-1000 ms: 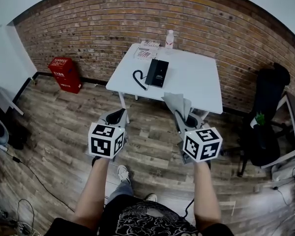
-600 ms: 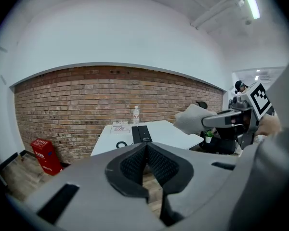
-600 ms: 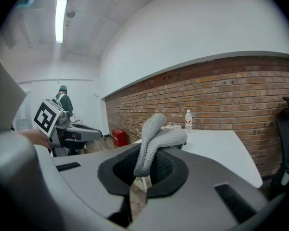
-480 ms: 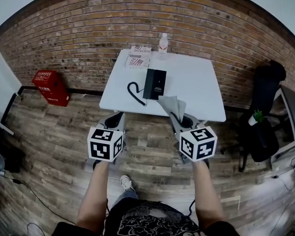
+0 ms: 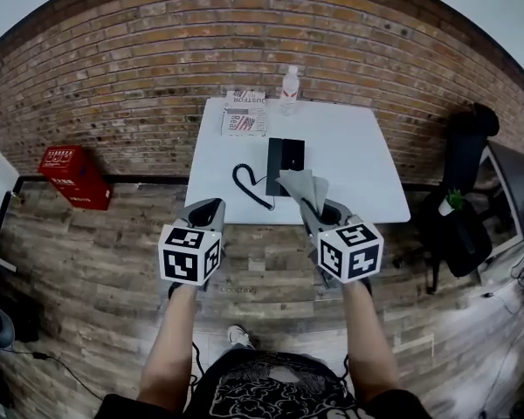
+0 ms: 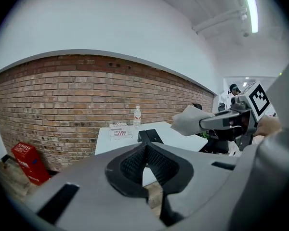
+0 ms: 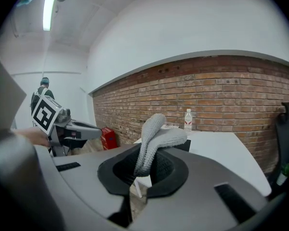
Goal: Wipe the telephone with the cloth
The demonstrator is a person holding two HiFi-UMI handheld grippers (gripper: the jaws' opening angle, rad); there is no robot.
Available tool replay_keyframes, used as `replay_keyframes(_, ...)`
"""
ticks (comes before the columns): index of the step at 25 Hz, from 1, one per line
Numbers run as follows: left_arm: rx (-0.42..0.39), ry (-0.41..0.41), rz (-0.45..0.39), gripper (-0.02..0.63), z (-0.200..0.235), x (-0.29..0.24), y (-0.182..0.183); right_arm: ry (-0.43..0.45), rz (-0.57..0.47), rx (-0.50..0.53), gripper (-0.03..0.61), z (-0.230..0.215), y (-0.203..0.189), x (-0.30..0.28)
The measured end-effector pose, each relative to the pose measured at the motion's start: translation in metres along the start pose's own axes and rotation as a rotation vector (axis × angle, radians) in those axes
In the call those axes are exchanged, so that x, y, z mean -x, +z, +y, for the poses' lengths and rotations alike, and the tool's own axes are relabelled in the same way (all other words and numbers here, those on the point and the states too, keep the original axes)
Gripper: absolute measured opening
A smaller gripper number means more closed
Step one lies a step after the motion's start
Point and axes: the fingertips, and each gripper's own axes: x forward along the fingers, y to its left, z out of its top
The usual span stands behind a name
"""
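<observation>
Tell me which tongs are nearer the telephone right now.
Right. The right tongs, holding the grey cloth, hang just short of the telephone, before the white table's near edge. The left tongs are farther off to its left.

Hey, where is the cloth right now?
In the head view, the grey cloth sticks up from the right gripper on the right side, between the person and the black telephone on the white table.

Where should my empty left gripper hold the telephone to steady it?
Probably from above, jaws across the narrower width of the telephone, at its near end by the cord: it lies flat on the table, and the left gripper is closest there.
</observation>
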Motion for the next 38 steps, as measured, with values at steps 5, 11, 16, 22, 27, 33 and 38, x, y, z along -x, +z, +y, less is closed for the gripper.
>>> replay_keyframes(5,-0.013,-0.037,0.014,0.006,0.026,-0.016,-0.004,-0.024,0.014,0.005,0.011,0.008,0.009,-0.029)
replay_keyframes(11,-0.001,-0.072,0.03,0.006,0.046,-0.026,-0.014,-0.054,0.028,0.017,0.011,0.013,0.013,-0.049)
replay_keyframes(16,0.008,-0.077,0.035,0.006,0.059,-0.032,-0.02,-0.065,0.031,0.015,0.011,0.008,0.013,-0.066)
replay_keyframes(22,0.014,-0.063,0.031,0.006,0.068,-0.047,-0.018,-0.058,0.036,0.04,0.011,-0.009,0.018,-0.09)
replay_keyframes(27,0.012,-0.037,0.03,0.006,0.077,-0.071,-0.011,-0.039,0.037,0.053,0.011,-0.032,0.021,-0.117)
replay_keyframes(33,0.022,0.001,0.05,0.006,0.088,-0.115,-0.001,-0.003,0.056,0.05,0.011,-0.072,0.023,-0.158)
replay_keyframes(38,0.041,0.024,0.068,0.006,0.094,-0.154,0.006,0.026,0.091,0.052,0.011,-0.107,0.019,-0.192)
